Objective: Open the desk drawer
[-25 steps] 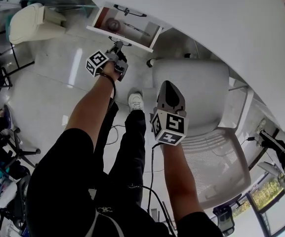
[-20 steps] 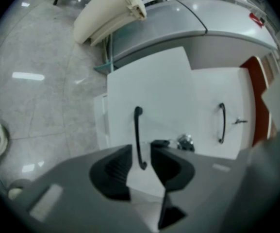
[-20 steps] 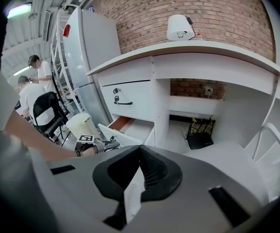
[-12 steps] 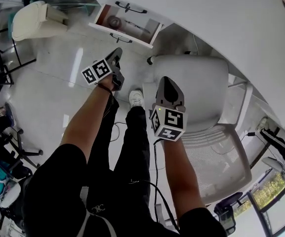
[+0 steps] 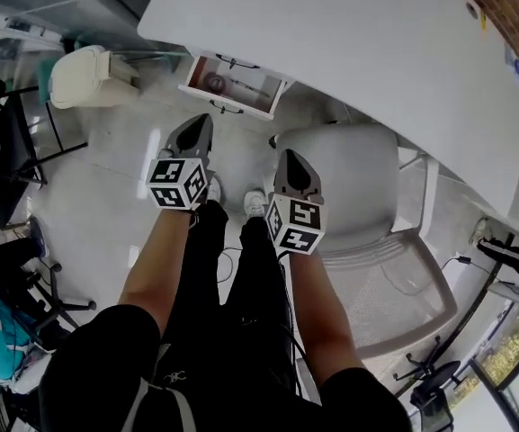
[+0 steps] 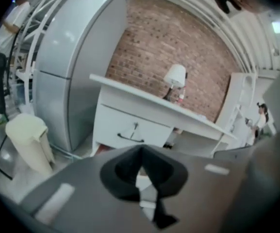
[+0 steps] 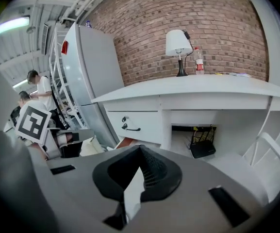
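The white desk [image 5: 367,52] runs across the top of the head view. Under its left end a drawer [image 5: 237,85] stands pulled out, its dark handle [image 5: 226,108] on the near front and a round thing lying inside. From the gripper views I see the closed upper drawer front [image 6: 130,127] [image 7: 135,123] with its handle. My left gripper [image 5: 200,121] [image 6: 140,150] hangs in the air well short of the open drawer, shut on nothing. My right gripper [image 5: 293,157] [image 7: 140,149] floats beside it over the chair, shut and holding nothing.
A white office chair [image 5: 358,178] stands at the desk under my right hand. A cream bin [image 5: 88,75] sits left of the drawer beside a tall grey cabinet [image 6: 67,57]. Black chairs [image 5: 7,151] line the left. A lamp [image 7: 177,42] and a bottle [image 7: 199,62] stand on the desk.
My left gripper has come away from the drawer handle, risen towards me and rolled, its jaws now shut. The right gripper has risen a little. The drawer stays pulled out.
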Demonstrator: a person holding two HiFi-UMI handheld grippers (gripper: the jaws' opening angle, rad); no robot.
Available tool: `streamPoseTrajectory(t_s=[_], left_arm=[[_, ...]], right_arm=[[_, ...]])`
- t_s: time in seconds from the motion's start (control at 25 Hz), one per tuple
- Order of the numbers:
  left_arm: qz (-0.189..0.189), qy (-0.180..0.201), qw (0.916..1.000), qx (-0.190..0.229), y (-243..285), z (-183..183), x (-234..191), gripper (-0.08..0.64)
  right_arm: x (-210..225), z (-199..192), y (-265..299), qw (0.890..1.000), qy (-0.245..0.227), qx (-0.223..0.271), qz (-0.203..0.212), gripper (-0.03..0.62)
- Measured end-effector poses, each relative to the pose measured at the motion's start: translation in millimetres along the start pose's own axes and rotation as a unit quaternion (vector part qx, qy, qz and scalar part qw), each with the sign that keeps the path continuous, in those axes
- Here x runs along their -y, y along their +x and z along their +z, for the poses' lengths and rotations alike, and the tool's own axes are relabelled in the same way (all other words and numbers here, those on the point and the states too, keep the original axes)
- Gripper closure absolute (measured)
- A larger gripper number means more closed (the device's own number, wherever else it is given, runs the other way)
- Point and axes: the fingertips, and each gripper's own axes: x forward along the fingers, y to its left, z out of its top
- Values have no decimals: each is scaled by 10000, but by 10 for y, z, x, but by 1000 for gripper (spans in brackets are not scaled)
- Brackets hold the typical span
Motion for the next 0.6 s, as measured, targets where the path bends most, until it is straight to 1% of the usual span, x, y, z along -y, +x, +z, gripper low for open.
streamPoseTrajectory(t_s=[0.12,0.24,0.32,0.48,0.6], left_arm=[[206,218,9994,-147,-230,470,168,565],[222,424,9987,-153,-502,959,438,565],[182,471,9987,-79,-679,1285,604,565],[248,633,9974,218,-907,2007,772,565],[181,648,9972,315,-1040,2491,904,565]], right_arm=[[-94,405,-115,9998,-30,141,-114,594],[-212,880,-345,9993,-67,345,-128,594],[-276,1211,-541,9985,12,534,-139,594],[-398,1919,-874,9942,202,1042,-161,594],[-500,2412,-1127,9905,165,1363,-91,594]])
